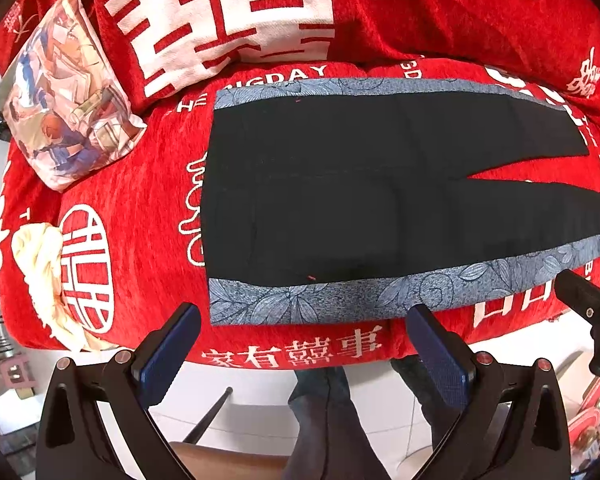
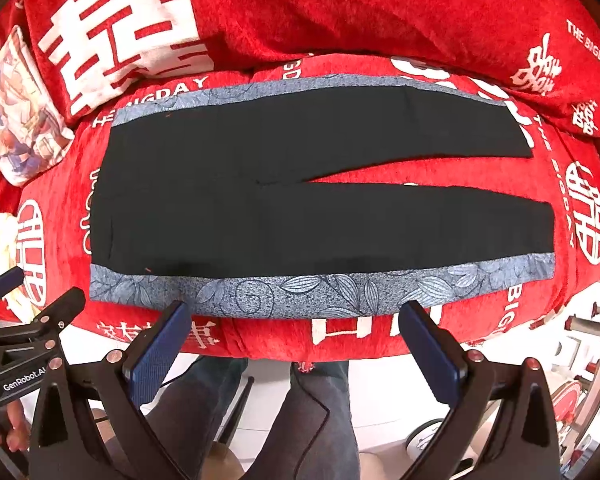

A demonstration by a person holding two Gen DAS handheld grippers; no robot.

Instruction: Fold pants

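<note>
While pants [image 1: 380, 200] lie flat on red sofa [image 1: 140, 216], both grippers' fingers [image 1: 168, 356] [image 2: 432, 356] spread wide, holding nothing.

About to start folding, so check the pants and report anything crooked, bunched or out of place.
Nothing stands out. The pants lie flat and unfolded on the red cover, legs slightly apart, blue leaf-print stripes along both outer edges. Both the left gripper and the right gripper are open, short of the near edge.
</note>
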